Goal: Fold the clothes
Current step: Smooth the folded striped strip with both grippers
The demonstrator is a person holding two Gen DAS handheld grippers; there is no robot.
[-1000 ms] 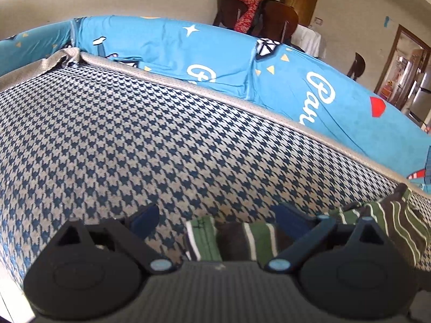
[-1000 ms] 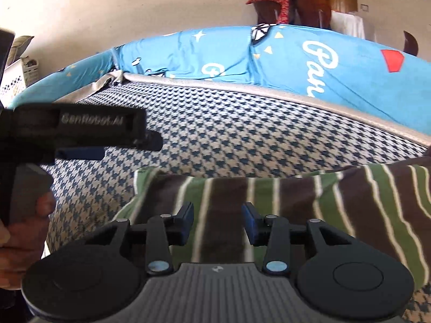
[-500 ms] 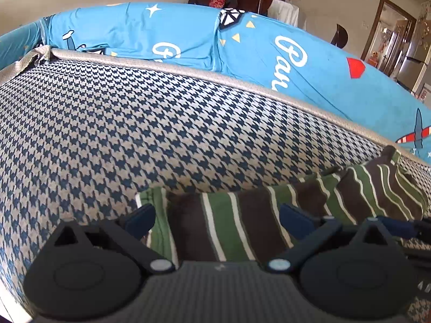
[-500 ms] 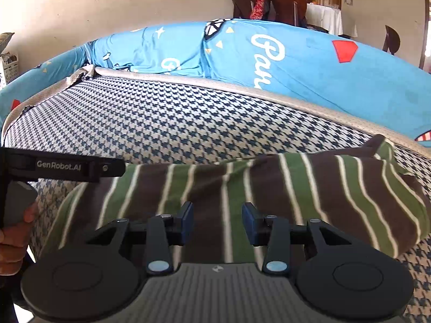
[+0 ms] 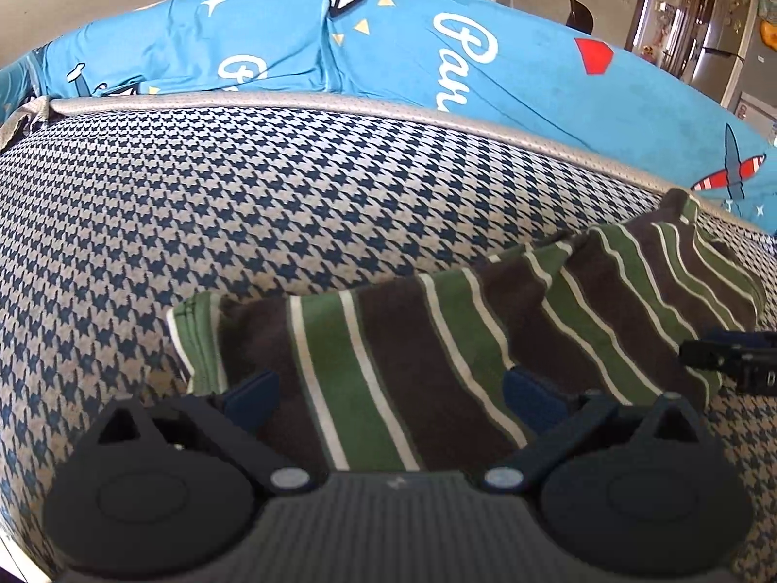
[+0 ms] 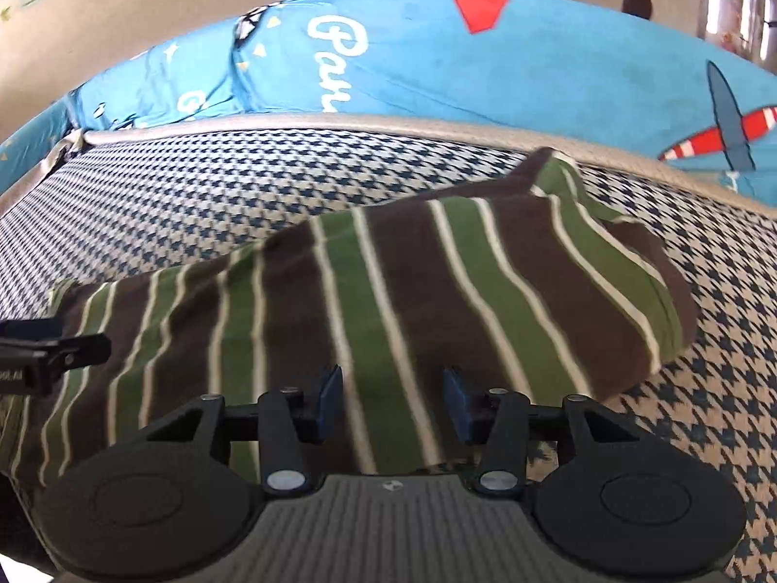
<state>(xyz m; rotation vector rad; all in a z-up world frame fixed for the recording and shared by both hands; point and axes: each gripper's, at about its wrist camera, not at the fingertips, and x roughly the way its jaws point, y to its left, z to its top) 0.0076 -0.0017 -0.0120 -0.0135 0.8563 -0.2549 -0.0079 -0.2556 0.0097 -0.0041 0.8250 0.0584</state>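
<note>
A folded garment (image 5: 437, 340) with brown, green and white stripes lies on the houndstooth sofa seat (image 5: 243, 204). My left gripper (image 5: 391, 391) stands open wide over the garment's near left part, with a blue pad on either side of the cloth. My right gripper (image 6: 393, 388) is open more narrowly over the near edge of the same garment (image 6: 388, 282). The garment's right end bulges up in a thick fold. Each gripper shows at the edge of the other's view: the right one (image 5: 728, 359), the left one (image 6: 43, 350).
A bright blue printed cover (image 5: 437, 58) drapes the sofa back behind a beige piping edge (image 5: 340, 107). Bare houndstooth seat lies left and beyond the garment. Chairs and a doorway (image 5: 680, 9) stand far behind.
Both views have swung right along the sofa and come nearer to the garment. The left gripper now has the cloth between its fingers instead of bare seat. Neither finger gap has changed.
</note>
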